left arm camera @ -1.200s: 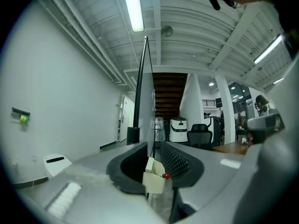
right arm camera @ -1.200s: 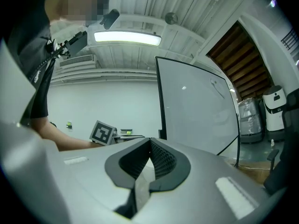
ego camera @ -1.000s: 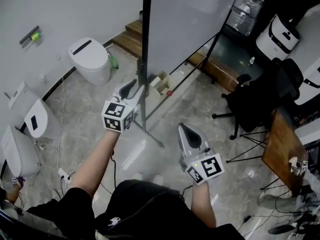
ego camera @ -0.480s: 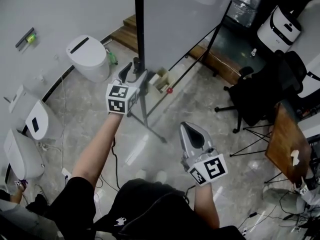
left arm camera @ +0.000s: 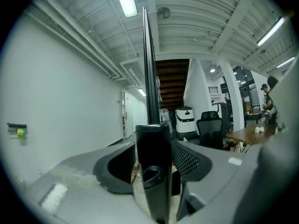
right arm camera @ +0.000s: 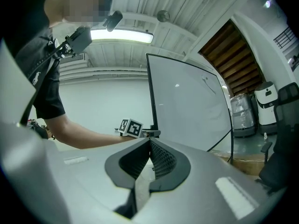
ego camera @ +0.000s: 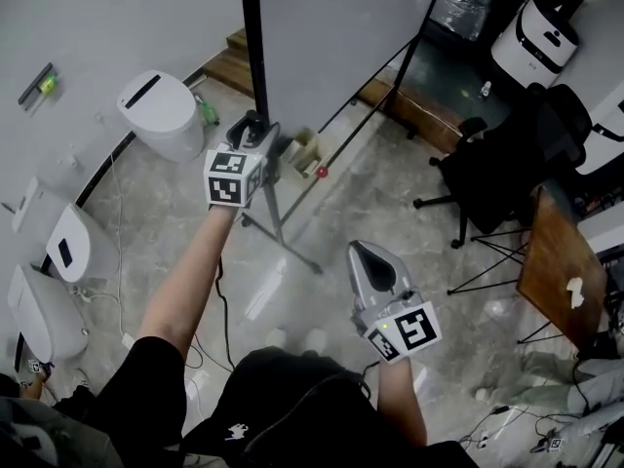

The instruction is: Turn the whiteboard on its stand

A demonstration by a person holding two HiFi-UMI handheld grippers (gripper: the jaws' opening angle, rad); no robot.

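Note:
The whiteboard [ego camera: 341,37] stands upright on a black wheeled stand, seen edge-on as a thin dark line [left arm camera: 148,69] in the left gripper view. My left gripper [ego camera: 255,123] is raised to the stand's black upright post [ego camera: 252,57]. The post [left arm camera: 154,171] fills the gap between its jaws, which are closing on it, and both pads touch it. My right gripper [ego camera: 366,252] hangs lower and nearer to me, shut with nothing in it, pointing toward the board [right arm camera: 187,106]. Its own view shows its tips [right arm camera: 150,141] together.
White toilets [ego camera: 161,115] line the wall at left. A grey stand leg [ego camera: 283,237] runs across the floor toward me. A black office chair [ego camera: 497,174] and a wooden table [ego camera: 556,271] are at right, a white machine [ego camera: 531,37] behind them. Cables lie on the floor.
My left gripper has risen and moved away from me along the post, and the board's edge has shifted left in the head view. The right gripper has barely moved.

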